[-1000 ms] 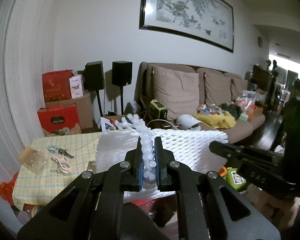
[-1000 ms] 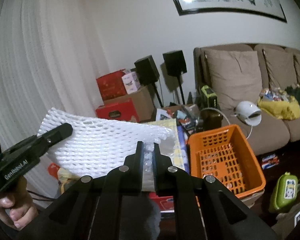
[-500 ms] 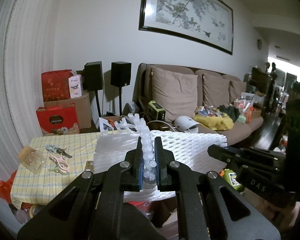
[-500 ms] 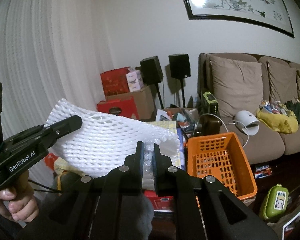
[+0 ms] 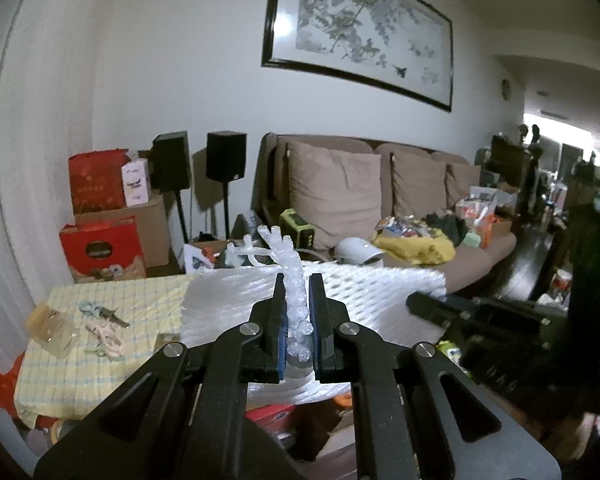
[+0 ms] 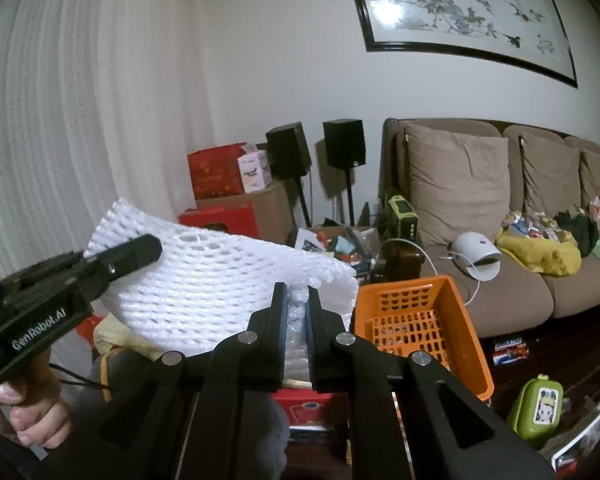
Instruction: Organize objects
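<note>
A white foam mesh sheet (image 6: pixel 220 280) hangs stretched in the air between two black handheld grippers. The left gripper (image 5: pixel 298 296) is clamped on a bunched edge of the sheet; the right gripper (image 6: pixel 298 300) pinches the opposite edge. A person's hand (image 6: pixel 28 416) grips the left tool's handle.

Below the sheet stands a table with a yellow checked cloth (image 5: pixel 80 352), where clothes pegs (image 5: pixel 108 332) lie near its left edge. An orange plastic basket (image 6: pixel 416 320) sits just beside the table's right edge. Behind is a brown sofa (image 5: pixel 340 184) with cushions.
</note>
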The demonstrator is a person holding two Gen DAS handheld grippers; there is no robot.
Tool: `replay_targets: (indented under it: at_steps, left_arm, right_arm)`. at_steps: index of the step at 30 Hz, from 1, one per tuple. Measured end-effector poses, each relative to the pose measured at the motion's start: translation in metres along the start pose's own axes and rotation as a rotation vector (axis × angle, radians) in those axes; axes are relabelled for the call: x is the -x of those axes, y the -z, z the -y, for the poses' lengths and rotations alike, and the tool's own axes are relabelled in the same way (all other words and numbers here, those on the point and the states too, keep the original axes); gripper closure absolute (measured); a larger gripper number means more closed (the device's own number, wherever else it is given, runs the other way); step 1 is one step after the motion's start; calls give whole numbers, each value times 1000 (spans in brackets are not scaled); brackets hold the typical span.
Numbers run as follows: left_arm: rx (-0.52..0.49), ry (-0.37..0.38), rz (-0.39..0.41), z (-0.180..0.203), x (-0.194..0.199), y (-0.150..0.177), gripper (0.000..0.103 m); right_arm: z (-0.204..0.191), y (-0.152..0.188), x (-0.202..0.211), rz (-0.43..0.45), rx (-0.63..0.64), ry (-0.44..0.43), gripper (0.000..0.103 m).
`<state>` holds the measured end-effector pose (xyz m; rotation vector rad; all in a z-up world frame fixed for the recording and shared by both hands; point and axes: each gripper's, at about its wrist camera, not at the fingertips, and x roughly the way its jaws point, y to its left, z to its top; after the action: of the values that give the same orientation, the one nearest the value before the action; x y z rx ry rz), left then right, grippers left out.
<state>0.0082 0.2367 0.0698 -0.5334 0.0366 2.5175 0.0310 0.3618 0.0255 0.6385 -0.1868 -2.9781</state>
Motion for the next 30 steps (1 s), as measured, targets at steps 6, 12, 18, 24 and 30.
replay_targets:
  at_steps: [6, 12, 18, 24, 30]
  left_arm:
    - [-19, 27, 14, 17, -1, -4, 95]
    - [-8, 49, 3, 21, -4, -3, 95]
    - [-6, 64, 6, 25, -3, -4, 95]
    - [-17, 55, 2, 28, -4, -4, 95]
    - [-12, 46, -8, 26, -10, -2, 95]
  right_arm:
    - [12, -4, 8, 16, -10, 29, 95]
    - [26, -8, 16, 27, -26, 53, 95]
    - [38, -11, 26, 37, -41, 75, 95]
    - [40, -11, 24, 30, -43, 92, 95]
    - [39, -11, 20, 20, -41, 100, 95]
